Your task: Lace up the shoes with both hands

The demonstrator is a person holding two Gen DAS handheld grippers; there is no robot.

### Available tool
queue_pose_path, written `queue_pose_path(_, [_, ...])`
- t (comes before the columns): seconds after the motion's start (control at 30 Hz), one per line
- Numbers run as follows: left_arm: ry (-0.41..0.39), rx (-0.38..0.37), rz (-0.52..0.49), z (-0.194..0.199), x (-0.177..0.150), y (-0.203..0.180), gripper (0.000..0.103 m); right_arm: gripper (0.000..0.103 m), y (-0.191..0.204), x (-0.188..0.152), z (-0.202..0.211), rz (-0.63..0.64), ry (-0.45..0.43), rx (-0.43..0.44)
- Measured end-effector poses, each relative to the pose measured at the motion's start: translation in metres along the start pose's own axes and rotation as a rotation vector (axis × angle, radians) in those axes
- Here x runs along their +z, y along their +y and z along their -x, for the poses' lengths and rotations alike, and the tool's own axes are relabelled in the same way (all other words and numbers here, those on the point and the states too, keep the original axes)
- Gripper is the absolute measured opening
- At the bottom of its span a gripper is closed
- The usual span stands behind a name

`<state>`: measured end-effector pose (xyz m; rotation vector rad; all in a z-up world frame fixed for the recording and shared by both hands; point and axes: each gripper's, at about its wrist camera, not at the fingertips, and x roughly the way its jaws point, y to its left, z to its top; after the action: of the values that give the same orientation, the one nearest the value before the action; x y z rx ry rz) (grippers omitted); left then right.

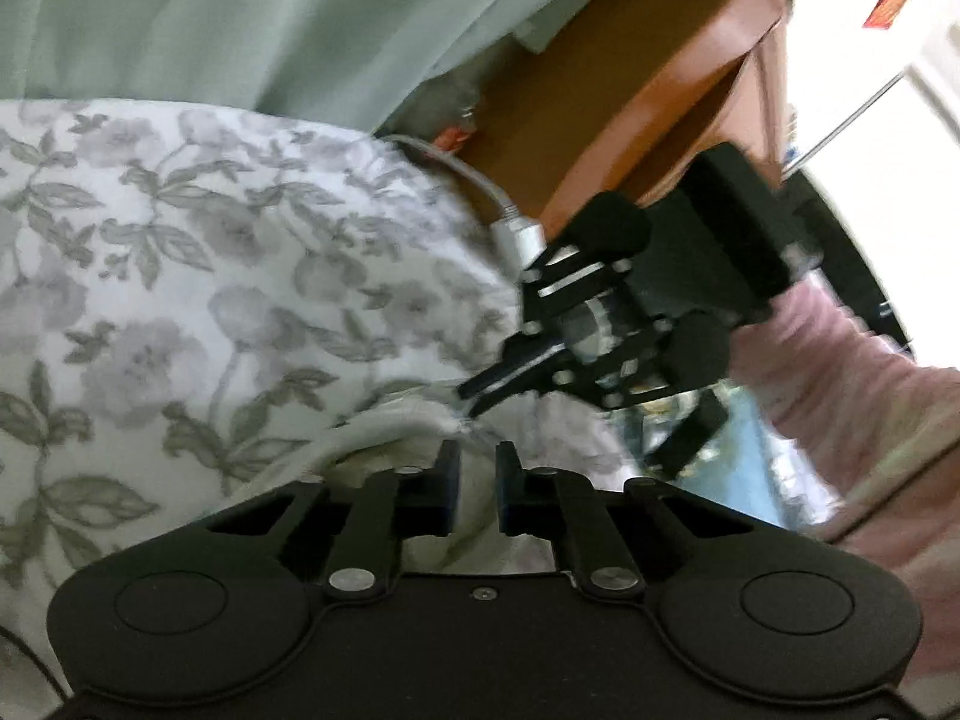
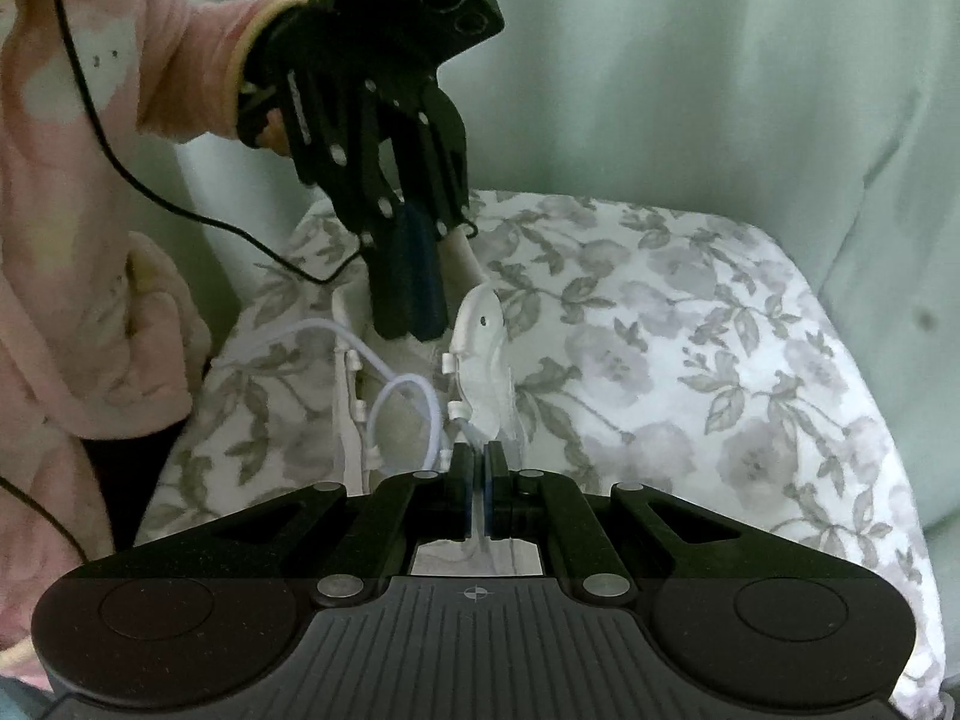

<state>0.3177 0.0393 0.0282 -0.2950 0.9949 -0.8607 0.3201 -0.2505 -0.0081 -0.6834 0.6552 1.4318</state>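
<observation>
A white shoe point(image 2: 480, 348) lies on a floral bedcover point(image 2: 690, 330), its thin white lace point(image 2: 429, 402) looping between the eyelet rows. My right gripper point(image 2: 478, 480) is shut on a strand of that lace just below the right eyelets. The left wrist view shows it too, the right gripper point(image 1: 474, 396) pinching the lace at its tip. My left gripper point(image 2: 414, 324) points down at the tongue end of the shoe. From its own camera the left gripper point(image 1: 478, 480) has a narrow gap, with white shoe material point(image 1: 384, 450) behind. Whether its pads press on anything is unclear.
A pale green curtain point(image 2: 660, 60) hangs behind the bed. Brown wooden furniture point(image 1: 630, 90) stands past the cover's edge, with a white cable and plug point(image 1: 522, 237) lying there. A black cable point(image 2: 180, 210) trails over the cover. A person's pink fleece sleeve point(image 2: 120, 60) is at the left.
</observation>
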Motion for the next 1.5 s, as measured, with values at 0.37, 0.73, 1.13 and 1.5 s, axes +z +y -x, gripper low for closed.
queue_pose_path(0.37, [0.036,0.041,-0.018,-0.025,0.004,0.001,0.007,0.004,0.008,0.001,0.001,0.0,-0.008,-0.016])
queue_pose_path(0.73, [0.023,0.042,-0.017,-0.024,0.003,-0.001,0.009,0.004,0.005,-0.006,0.014,-0.047,-0.057,0.006])
queue_pose_path(1.13, [0.014,0.035,-0.021,-0.025,0.003,-0.002,0.023,0.003,0.003,-0.003,0.007,-0.052,-0.106,0.022])
queue_pose_path(1.5, [0.01,0.022,-0.031,-0.025,0.002,-0.001,0.028,0.007,0.006,-0.011,0.022,-0.107,-0.097,-0.014])
